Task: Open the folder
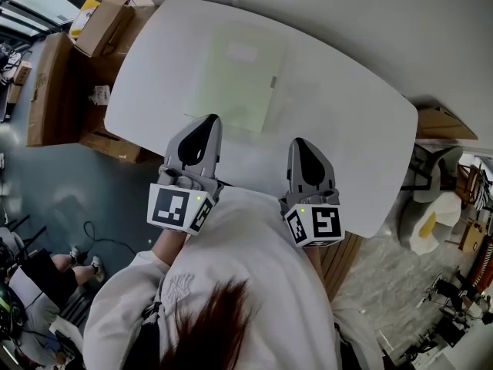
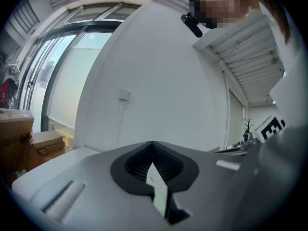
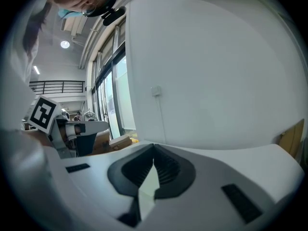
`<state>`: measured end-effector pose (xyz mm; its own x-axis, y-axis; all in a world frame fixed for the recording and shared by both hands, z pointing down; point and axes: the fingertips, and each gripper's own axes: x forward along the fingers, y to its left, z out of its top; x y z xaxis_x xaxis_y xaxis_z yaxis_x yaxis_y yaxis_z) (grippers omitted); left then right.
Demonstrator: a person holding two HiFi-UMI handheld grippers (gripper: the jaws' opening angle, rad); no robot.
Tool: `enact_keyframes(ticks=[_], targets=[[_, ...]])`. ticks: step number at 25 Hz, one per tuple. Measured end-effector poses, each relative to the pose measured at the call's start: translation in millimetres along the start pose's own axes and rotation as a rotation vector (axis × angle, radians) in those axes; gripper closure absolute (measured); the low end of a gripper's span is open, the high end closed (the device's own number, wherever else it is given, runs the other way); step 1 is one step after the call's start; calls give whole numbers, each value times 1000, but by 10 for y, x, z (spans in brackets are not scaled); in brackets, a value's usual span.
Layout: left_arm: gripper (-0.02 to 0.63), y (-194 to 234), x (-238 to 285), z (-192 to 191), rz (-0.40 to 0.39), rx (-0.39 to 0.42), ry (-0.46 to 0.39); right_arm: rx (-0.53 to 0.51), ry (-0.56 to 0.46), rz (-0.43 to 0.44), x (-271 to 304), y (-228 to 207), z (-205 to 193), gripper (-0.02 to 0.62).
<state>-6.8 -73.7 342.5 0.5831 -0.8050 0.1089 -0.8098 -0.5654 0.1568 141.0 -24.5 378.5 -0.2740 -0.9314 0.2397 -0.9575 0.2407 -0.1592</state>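
Pale-green folder [image 1: 235,79] ahead of fingers [image 1: 202,139]

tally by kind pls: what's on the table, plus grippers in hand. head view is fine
Pale green folder, lying on the white table: 1
Grippers: 2 (left gripper, right gripper; both shut with nothing in them, near the table's near edge)
Total: 3
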Motion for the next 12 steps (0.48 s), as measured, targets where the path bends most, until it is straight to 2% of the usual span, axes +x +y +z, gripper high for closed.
enact_keyframes(ticks=[12], targets=[[598, 59, 41, -2, -9, -3, 1, 1, -2, -6, 59, 22, 6, 588]])
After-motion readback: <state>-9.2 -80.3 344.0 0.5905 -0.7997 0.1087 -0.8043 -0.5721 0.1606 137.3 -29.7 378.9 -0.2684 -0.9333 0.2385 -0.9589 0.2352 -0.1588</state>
